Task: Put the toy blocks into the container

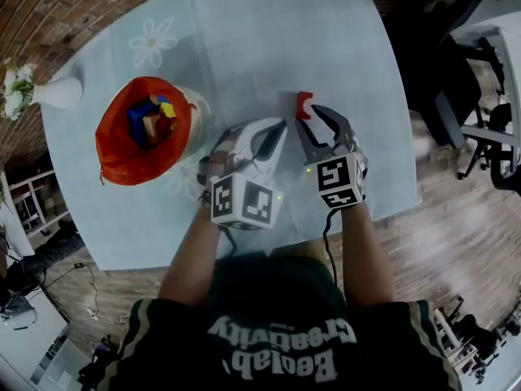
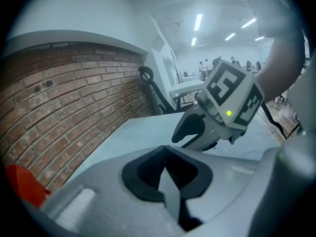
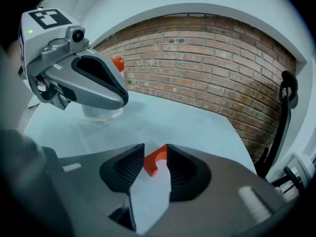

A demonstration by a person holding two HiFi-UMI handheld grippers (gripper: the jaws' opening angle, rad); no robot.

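- While the right claw [image 1: 308, 119] hangs low over the bench [image 1: 269, 39], its jaws stand part way open. They have no hold on anything yet.
- A red block [image 3: 154, 163] lies on the bench right at the tips of that claw, in the gap between them. It has a round bite cut out of one side.
- I think this is the grab step. Next, the jaws need to slide a little more around the block and then squeeze it.
- The left claw [image 2: 168, 171] is just beside the right claw, on its left. Its jaws are pressed together with nothing in them.
- Farther left, past the left claw, stands the orange container [image 1: 106, 149]. Some blocks [image 1: 153, 116] are already inside it, one blue and one yellow.
- To get there, the right claw would have to lift the red block and carry it left. The left claw sits in that path, so it may need to move away or the block must go over it.
- Farther off on the bench, beyond the container, is a white vase of flowers [image 1: 49, 92]. It is well apart from both claws.
- Off to the right of the right claw, past the bench edge, are dark chairs [image 1: 480, 96].
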